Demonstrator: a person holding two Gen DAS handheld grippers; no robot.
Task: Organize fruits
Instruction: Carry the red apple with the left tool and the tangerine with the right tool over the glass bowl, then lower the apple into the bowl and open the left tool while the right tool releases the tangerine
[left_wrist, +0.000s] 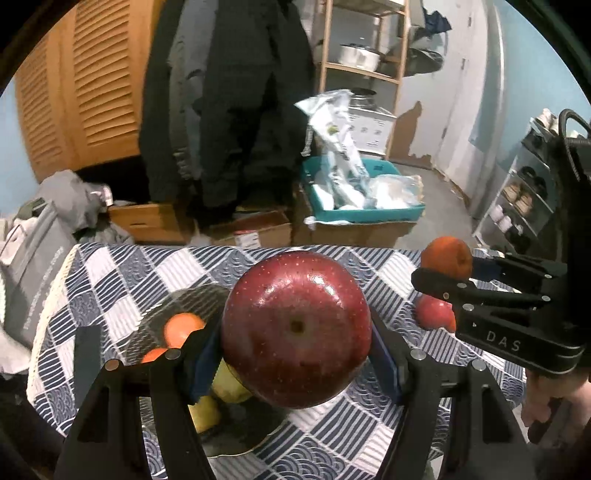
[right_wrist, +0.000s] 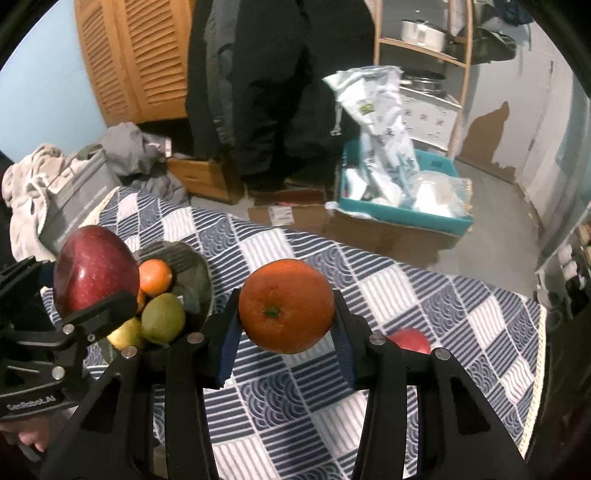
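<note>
The left gripper (left_wrist: 295, 332) is clamped on a big red apple (left_wrist: 295, 328), lifted clear of the desk (left_wrist: 369, 424) and hanging just beside the dark bowl (right_wrist: 199, 273). That height likely keeps the apple from knocking the fruit already in the bowl: a small orange (right_wrist: 155, 277), a green pear-like fruit (right_wrist: 162, 317) and a yellow one (right_wrist: 125, 334). The right gripper (right_wrist: 286, 308) holds an orange (right_wrist: 286, 306) between its blue pads (right_wrist: 227, 343), raised over the middle of the checked cloth, well apart from the bowl; it probably waits its turn so the two loads do not collide. A second red apple (right_wrist: 410, 339) lies on the cloth by the right gripper, mostly hidden behind its finger. The bowl's near rim is cut off by the left gripper's frame, and whether more fruit sits deeper inside cannot be told
</note>
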